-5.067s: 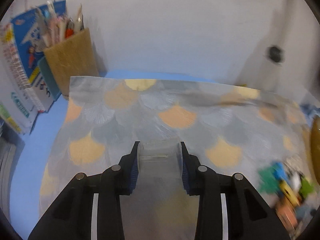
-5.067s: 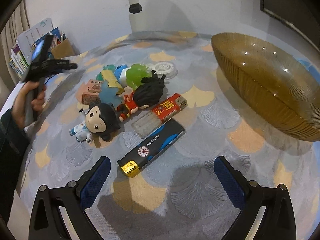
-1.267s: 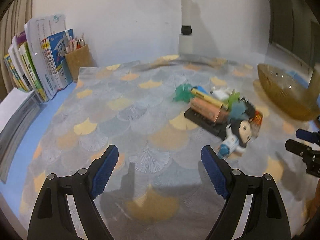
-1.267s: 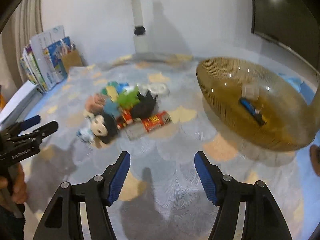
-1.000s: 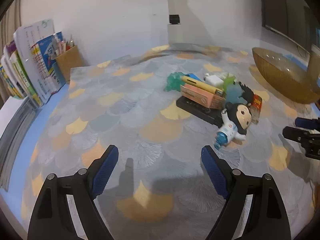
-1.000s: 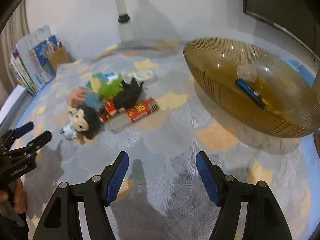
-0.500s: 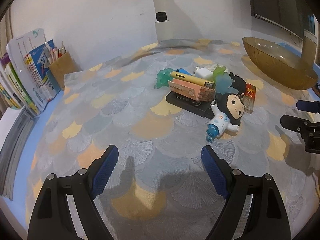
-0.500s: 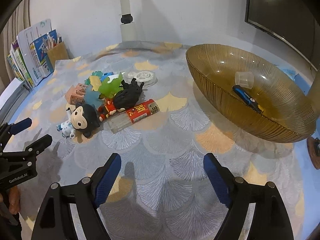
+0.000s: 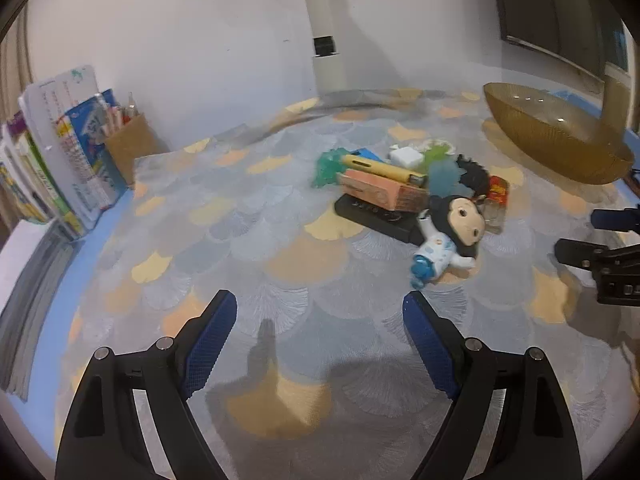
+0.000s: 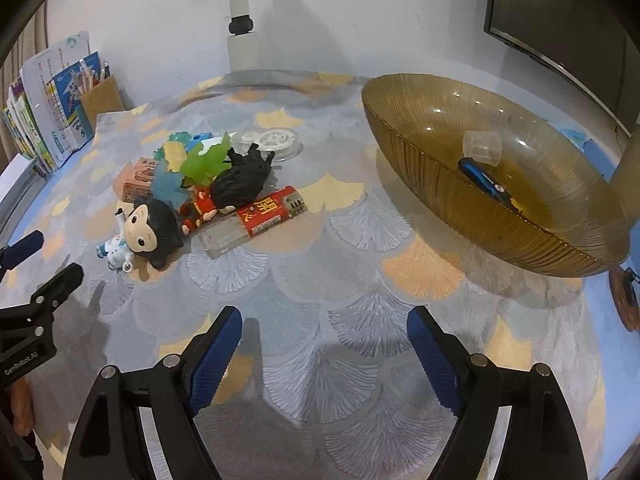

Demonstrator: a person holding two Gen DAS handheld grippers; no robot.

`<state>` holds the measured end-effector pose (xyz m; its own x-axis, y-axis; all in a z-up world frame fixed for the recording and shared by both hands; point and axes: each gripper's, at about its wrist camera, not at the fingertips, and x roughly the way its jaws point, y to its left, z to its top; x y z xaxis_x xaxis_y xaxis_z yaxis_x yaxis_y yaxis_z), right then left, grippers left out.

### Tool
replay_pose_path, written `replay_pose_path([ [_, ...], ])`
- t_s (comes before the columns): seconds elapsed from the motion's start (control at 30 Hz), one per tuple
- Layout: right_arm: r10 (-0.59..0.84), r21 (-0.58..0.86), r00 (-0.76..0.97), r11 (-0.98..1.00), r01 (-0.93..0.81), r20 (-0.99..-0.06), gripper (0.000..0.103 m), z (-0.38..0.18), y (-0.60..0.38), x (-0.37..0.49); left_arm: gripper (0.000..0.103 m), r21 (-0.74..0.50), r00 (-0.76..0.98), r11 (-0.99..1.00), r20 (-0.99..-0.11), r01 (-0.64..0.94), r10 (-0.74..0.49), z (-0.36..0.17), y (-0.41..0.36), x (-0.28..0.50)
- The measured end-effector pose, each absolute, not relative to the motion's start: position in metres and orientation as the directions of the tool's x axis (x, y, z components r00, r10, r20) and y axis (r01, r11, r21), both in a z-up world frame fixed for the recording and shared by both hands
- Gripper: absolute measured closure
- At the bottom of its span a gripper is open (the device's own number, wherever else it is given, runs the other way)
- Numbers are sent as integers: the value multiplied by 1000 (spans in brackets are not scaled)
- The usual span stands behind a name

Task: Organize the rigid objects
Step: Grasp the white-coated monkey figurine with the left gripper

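A pile of small objects lies on the patterned mat: a black-haired doll [image 10: 150,230] [image 9: 456,226], a red lighter [image 10: 268,212], a black figure [image 10: 242,182], green and blue plastic leaves [image 10: 200,164], a pink box [image 9: 380,190] on a black remote [image 9: 376,218]. An amber glass bowl [image 10: 500,232] at the right holds a blue lighter [image 10: 486,180] and a clear cup [image 10: 482,148]. My left gripper [image 9: 320,340] is open and empty, short of the pile. My right gripper [image 10: 324,354] is open and empty, in front of pile and bowl.
Books and a brown pen holder [image 9: 130,148] stand at the far left by the wall. A white post [image 10: 240,20] rises behind the mat. A clear round disc [image 10: 272,140] lies behind the pile. The blue table edge [image 9: 36,280] runs along the left.
Both grippers stay open and empty. The left view has edged closer to the pile; the right view has shifted slightly. Since five seconds ago the clear cup and blue lighter sit in the bowl.
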<state>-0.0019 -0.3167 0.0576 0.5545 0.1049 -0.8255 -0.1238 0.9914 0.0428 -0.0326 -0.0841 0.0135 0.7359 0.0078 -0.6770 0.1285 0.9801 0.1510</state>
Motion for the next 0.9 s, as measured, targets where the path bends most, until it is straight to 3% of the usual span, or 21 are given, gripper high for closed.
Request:
replay_pose_path([
  [0.13,147,92,474,986,-136,-868,14,53,-319,8,19,6,710,963,-677,268,-193,29,-84,-31],
  [0.3,302,279,485,953,-121,-821,14,81,-325,13,19,45,668,913,-696,405,-262,37,-116,-7],
  [0.37,295,273,498,955,-119,-815,18,91,-319,19,19,21,609,880,-729,474,-311,26,-128,8],
  [0.4,285,259,488,958,-122,-825,23,92,-312,24,23,5,576,869,-751,494,-323,19,-134,14],
  [0.43,272,242,479,962,-126,-834,38,91,-306,28,29,-5,559,865,-761,502,-328,15,-138,16],
  [0.47,244,210,467,970,-126,-850,42,88,-299,33,46,-20,536,855,-771,518,-343,11,-143,18],
  [0.57,211,184,433,977,-105,-876,42,72,-284,44,68,-24,523,846,-776,532,-351,6,-148,14],
  [0.7,273,283,396,958,-33,-877,42,53,-277,62,68,-16,533,853,-774,521,-340,5,-142,3],
  [0.9,137,142,463,990,-25,-876,45,50,-255,63,68,-90,544,892,-764,444,-348,10,-111,-5],
])
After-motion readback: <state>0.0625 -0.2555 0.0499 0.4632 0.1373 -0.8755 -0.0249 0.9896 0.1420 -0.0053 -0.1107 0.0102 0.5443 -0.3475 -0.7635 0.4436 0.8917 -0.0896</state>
